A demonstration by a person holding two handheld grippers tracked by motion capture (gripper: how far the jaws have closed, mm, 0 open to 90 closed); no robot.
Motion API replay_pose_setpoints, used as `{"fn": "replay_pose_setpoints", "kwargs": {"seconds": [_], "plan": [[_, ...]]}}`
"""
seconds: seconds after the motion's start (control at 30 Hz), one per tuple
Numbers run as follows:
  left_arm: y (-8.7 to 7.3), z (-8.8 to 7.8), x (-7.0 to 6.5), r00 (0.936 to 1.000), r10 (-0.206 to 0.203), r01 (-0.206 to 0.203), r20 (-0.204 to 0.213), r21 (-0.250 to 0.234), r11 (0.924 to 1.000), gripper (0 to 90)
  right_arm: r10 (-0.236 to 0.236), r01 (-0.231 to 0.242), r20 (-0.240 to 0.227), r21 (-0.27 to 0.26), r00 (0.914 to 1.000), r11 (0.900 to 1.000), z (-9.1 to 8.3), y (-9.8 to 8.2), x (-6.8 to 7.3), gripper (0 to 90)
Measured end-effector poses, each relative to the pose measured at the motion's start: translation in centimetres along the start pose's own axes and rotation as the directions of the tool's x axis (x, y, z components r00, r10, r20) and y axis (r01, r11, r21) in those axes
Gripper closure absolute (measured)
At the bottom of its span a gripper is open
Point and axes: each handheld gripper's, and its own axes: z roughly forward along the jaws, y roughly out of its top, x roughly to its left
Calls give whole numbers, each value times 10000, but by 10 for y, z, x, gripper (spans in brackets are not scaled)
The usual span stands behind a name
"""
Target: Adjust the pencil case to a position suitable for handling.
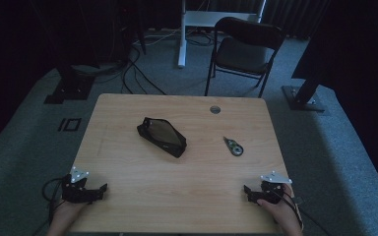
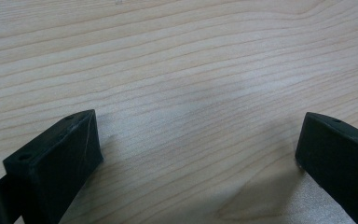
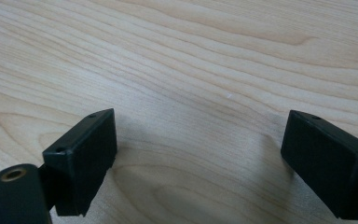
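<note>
A black zipped pouch (image 1: pixel 161 136) lies slantwise at the middle of the wooden table (image 1: pixel 187 187). To its right lies a small tape dispenser (image 1: pixel 234 146). My left gripper (image 1: pixel 98 191) rests at the table's near left corner, held by a hand, jaws wide apart. In the left gripper view the left gripper (image 2: pixel 198 140) is open over bare wood. My right gripper (image 1: pixel 248 192) rests at the near right corner in a hand. Bare wood grain also lies between the jaws of the right gripper (image 3: pixel 200 140), which stands open.
A round cable hole (image 1: pixel 215 109) sits near the table's far edge. Behind the table stands a black folding chair (image 1: pixel 246 49) and a white desk leg (image 1: pixel 181 39). Cables (image 1: pixel 133 73) run over the grey carpet, with dark stands at both sides.
</note>
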Motion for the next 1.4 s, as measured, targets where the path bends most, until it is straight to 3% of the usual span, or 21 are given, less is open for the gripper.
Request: {"fn": "replay_pose_setpoints", "kwargs": {"seconds": [0.4,0.43,0.63,0.93,1.4], "plan": [[0,0,0,10000,2,-2,-1,1,10000,0,-89,89,-114,-8,9999,10000,0,0,3,103],[0,0,0,10000,4,-4,-1,2,10000,0,-11,11,-306,5,9995,10000,0,3,5,124],[0,0,0,10000,-4,4,-2,-6,10000,0,-405,410,-443,102,9982,9991,6,10,15,125],[0,0,0,10000,2,-2,-1,1,10000,0,-455,450,-761,-90,9961,9989,17,24,29,126],[0,0,0,10000,2,-2,-1,0,10000,1,-960,908,-1417,-432,9852,9949,35,47,55,124]]}}
